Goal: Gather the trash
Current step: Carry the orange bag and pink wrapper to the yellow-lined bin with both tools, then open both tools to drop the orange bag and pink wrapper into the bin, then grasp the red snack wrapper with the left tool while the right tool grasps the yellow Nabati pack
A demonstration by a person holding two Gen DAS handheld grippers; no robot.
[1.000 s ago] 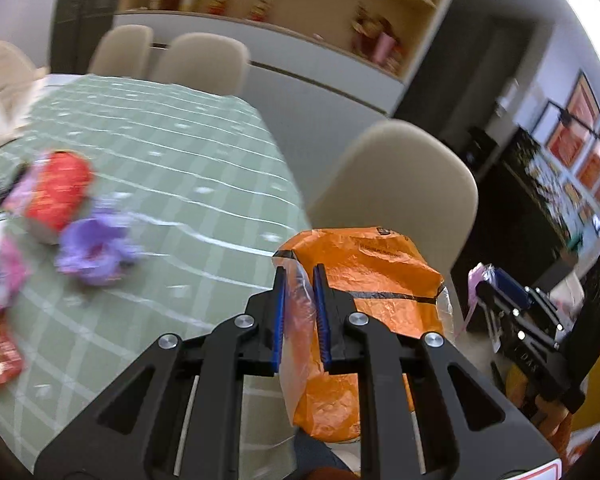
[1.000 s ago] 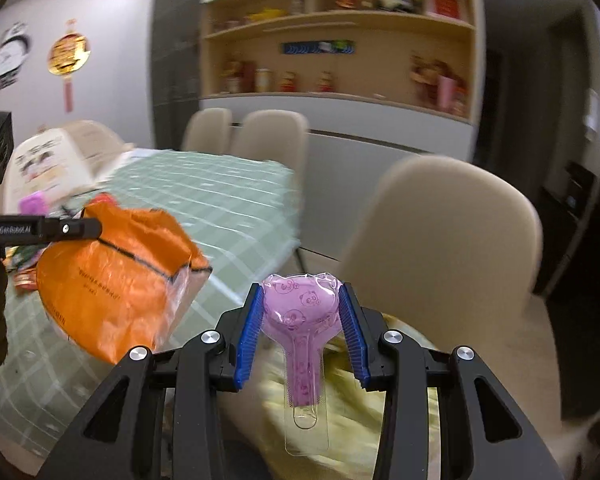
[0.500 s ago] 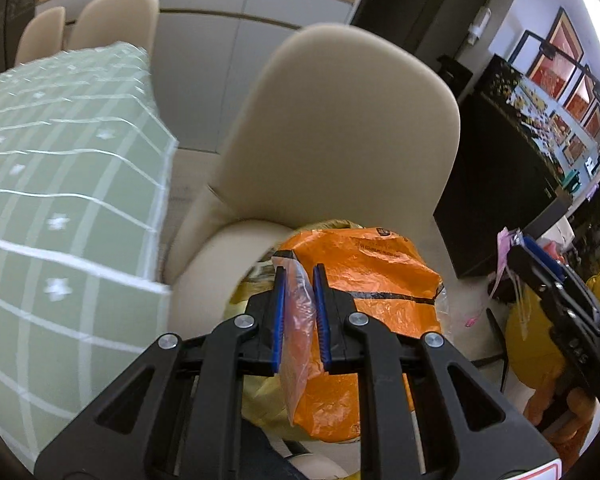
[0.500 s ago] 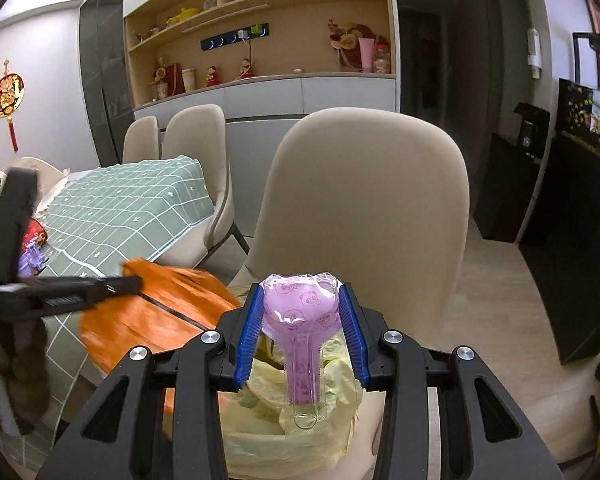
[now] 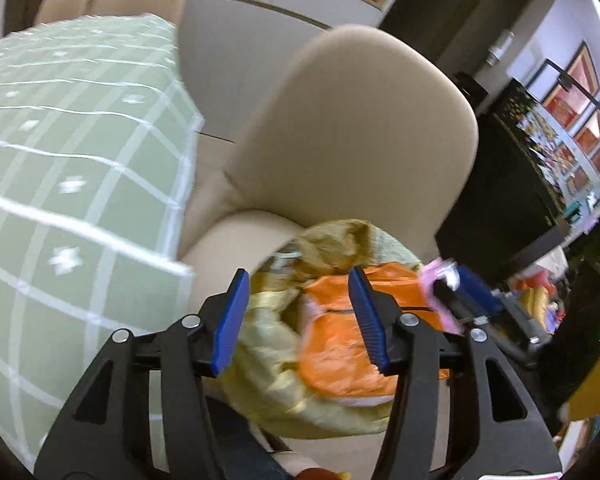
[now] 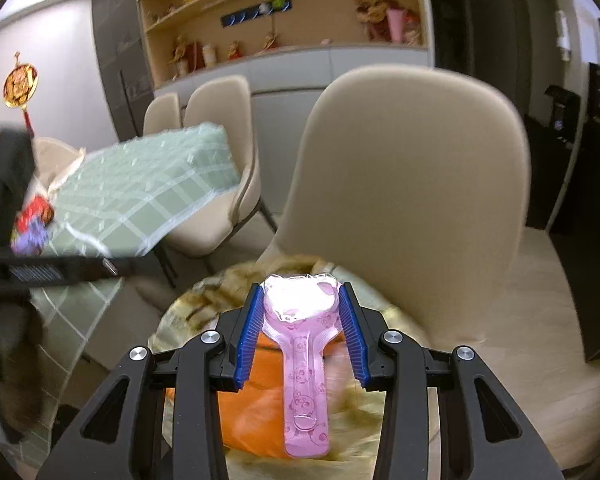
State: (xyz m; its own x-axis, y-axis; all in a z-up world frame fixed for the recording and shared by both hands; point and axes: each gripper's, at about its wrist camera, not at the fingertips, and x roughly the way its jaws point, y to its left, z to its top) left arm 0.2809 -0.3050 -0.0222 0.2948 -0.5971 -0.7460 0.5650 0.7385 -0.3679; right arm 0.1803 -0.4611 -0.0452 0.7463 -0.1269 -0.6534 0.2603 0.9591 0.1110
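Note:
A yellow trash bag (image 5: 284,352) sits open on the seat of a beige chair (image 5: 352,132). An orange snack bag (image 5: 336,356) lies inside it, also seen in the right wrist view (image 6: 252,420). My left gripper (image 5: 298,320) is open and empty just above the bag. My right gripper (image 6: 300,336) is shut on a pink plastic wrapper (image 6: 302,356) and holds it over the yellow bag (image 6: 204,308). The right gripper shows in the left wrist view (image 5: 456,300) at the right.
A table with a green checked cloth (image 5: 68,168) stands to the left, with red and purple trash on it (image 6: 32,224). More beige chairs (image 6: 220,128) stand behind it. A dark cabinet (image 5: 512,184) stands at the right.
My left gripper has opened and let go of the orange snack bag, which now lies in the yellow bag. My right gripper has moved down over the bag with the pink wrapper.

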